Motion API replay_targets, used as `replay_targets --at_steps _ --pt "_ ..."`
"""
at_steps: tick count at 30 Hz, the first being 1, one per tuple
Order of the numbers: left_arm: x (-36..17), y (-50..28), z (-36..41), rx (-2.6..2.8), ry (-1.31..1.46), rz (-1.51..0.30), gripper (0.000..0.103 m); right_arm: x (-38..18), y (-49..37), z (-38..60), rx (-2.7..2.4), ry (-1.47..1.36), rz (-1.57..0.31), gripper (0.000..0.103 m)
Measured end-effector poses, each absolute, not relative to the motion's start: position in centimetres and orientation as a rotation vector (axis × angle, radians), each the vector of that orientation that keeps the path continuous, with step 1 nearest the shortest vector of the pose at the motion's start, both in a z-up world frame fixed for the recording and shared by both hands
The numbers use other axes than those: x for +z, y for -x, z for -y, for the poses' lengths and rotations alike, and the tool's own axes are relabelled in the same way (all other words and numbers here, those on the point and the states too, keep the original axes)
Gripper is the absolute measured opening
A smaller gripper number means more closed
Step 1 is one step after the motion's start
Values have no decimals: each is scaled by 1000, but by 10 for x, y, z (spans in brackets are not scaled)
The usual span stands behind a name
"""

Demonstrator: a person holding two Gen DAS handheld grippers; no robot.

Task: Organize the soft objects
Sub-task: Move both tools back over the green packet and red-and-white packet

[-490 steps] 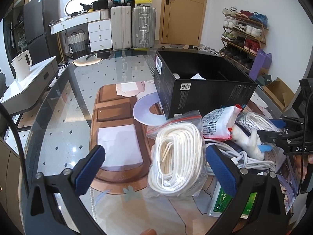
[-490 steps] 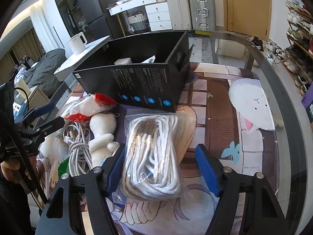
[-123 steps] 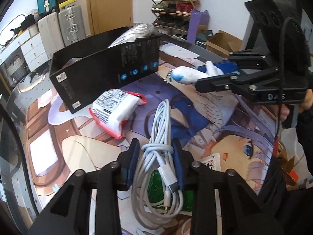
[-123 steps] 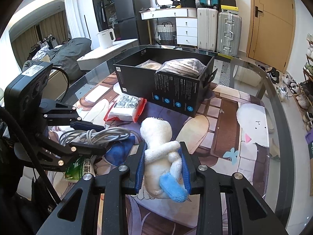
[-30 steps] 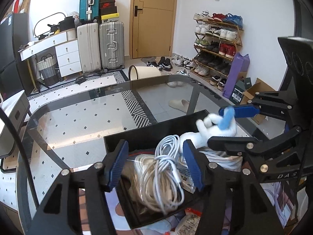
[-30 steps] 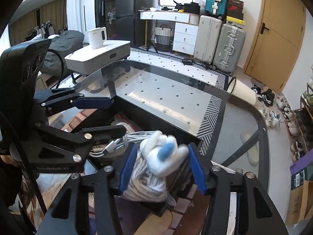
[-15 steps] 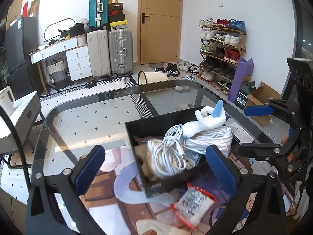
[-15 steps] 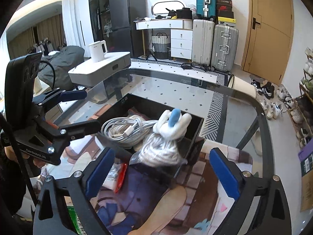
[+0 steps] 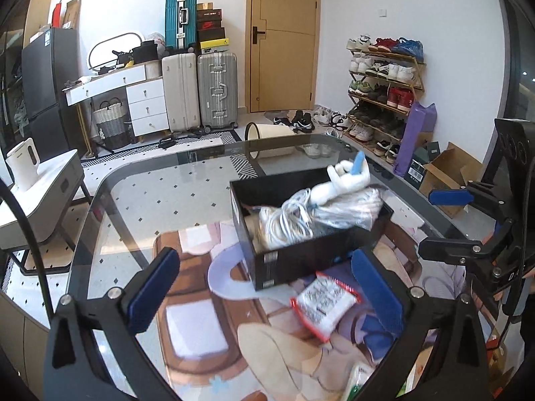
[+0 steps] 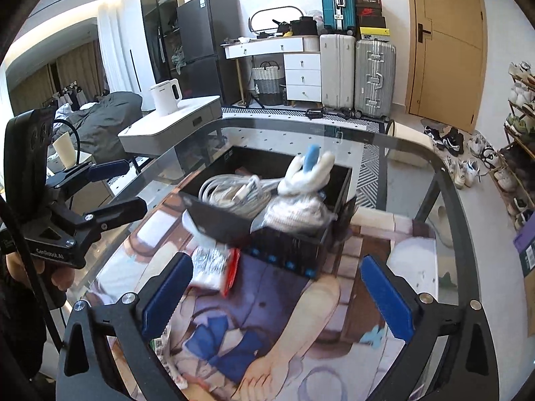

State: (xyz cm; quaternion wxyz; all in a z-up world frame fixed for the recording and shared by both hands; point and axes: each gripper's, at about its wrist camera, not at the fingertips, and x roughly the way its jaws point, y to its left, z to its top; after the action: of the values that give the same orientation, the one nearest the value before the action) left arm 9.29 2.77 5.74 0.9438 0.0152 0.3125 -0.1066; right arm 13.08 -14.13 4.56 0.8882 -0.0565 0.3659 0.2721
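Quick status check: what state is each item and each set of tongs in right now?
Left tongs: open, empty.
Right tongs: open, empty.
Black box: open-topped, full.
White cable coil: in box.
Plush toy: on top, sticking up.
Bagged rope: in box.
Red-edged packet: on table, outside box.

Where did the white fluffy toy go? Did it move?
Yes. The white plush toy went from the printed mat up into the black box, atop the bagged rope.
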Motion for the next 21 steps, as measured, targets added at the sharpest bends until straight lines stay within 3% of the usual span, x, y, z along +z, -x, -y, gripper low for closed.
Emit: replay_targets --at_steps 21 --pt "17 -27 -32 -166 -25 -718 103 5 -64 126 617 139 -810 102"
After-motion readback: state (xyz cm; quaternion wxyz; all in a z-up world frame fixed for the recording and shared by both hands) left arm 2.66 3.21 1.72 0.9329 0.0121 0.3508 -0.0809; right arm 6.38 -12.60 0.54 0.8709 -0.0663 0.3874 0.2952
